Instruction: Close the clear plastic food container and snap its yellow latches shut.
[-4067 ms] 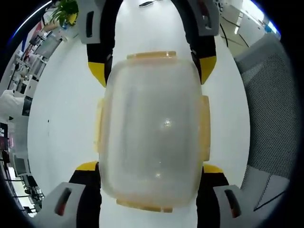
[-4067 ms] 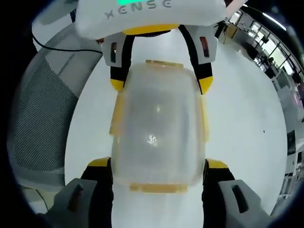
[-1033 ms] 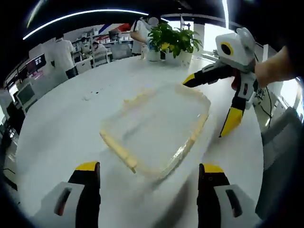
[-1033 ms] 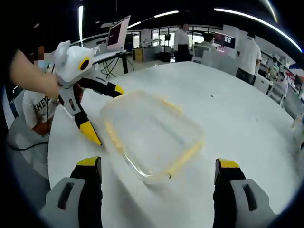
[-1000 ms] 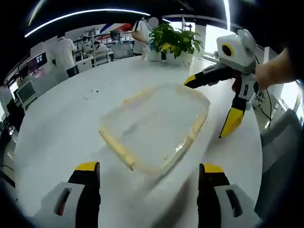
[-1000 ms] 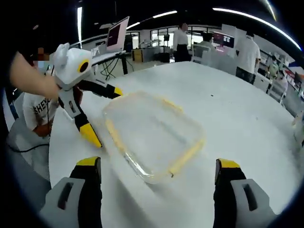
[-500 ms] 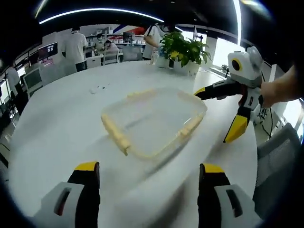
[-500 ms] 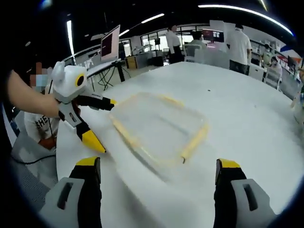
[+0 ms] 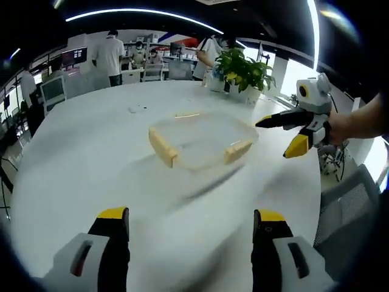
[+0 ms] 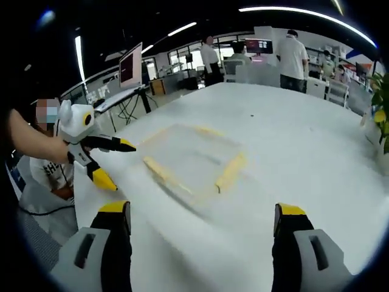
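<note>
The clear plastic container [image 9: 202, 141] lies on the white table [image 9: 79, 164] with its lid on. Yellow latches [image 9: 163, 148] line its sides; motion blur hides whether they are snapped. My left gripper [image 9: 189, 216] is open, well back from the container, with nothing between its jaws. The right gripper [image 9: 277, 136], held by a hand, hovers open just right of the container. In the right gripper view the container [image 10: 193, 156] sits mid-table. My right gripper [image 10: 200, 210] is open and empty. The left gripper [image 10: 118, 164] is open to the container's left.
A potted plant [image 9: 242, 68] stands at the table's far edge, and a small object [image 9: 137, 109] lies beyond the container. A grey mesh chair [image 9: 351, 207] is beside the table. People and desks with monitors [image 10: 134, 66] fill the background.
Both grippers have drawn back from the container, so it looks smaller and farther. About four seconds ago both sets of jaws straddled it from above; now both stand off it.
</note>
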